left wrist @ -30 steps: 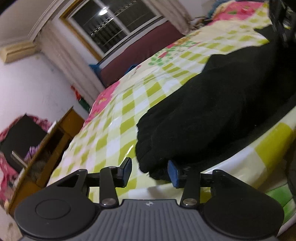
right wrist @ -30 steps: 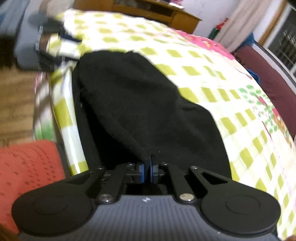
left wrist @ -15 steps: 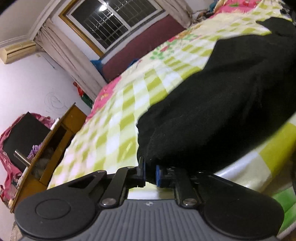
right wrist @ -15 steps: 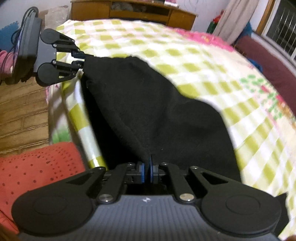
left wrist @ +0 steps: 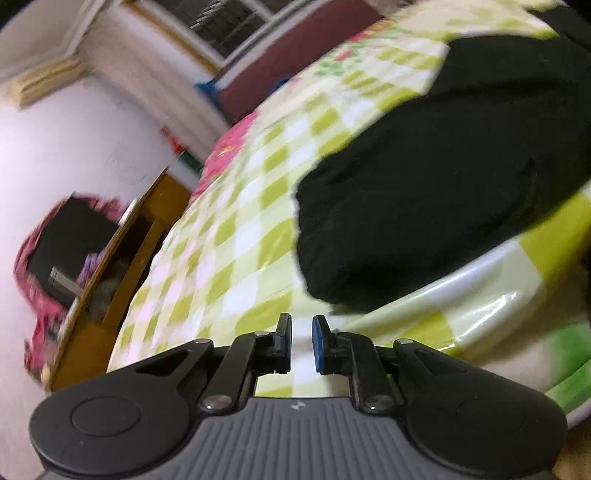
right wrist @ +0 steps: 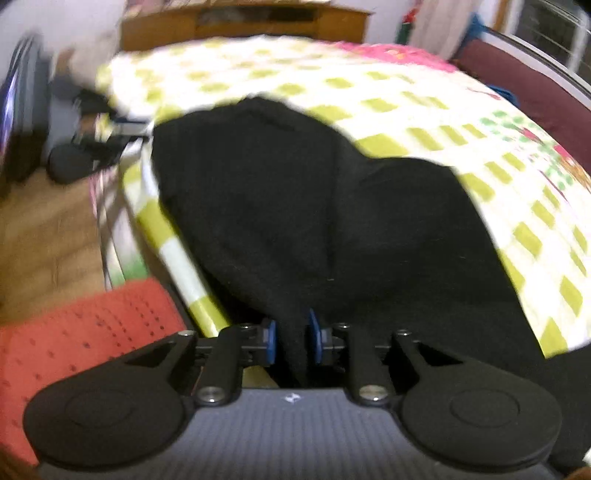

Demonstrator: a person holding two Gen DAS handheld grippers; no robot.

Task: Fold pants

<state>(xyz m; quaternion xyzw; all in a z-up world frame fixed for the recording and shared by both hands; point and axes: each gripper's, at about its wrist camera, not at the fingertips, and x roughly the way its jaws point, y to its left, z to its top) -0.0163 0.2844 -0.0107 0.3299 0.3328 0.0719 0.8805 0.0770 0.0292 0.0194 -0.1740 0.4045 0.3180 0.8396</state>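
Note:
The black pants (left wrist: 424,192) lie in a folded heap on the green-and-white checked bed cover (left wrist: 236,236), near the bed's front edge. My left gripper (left wrist: 301,343) is slightly open and empty, just short of the pants' near end. In the right wrist view the pants (right wrist: 314,206) fill the middle, and a fold of them runs between the jaws of my right gripper (right wrist: 291,341), which stand parted around it. The left gripper (right wrist: 92,147) shows blurred at the pants' far corner.
A wooden cabinet (left wrist: 110,280) stands beside the bed at the left, and a window (left wrist: 229,22) and a dark red headboard (left wrist: 295,48) lie beyond the bed. A red dotted cushion (right wrist: 81,332) and the wooden floor (right wrist: 44,229) are below the bed edge.
My left gripper closed on the pants' end, then let go and backed off a little. My right gripper's jaws have parted from fully shut, with cloth still between them.

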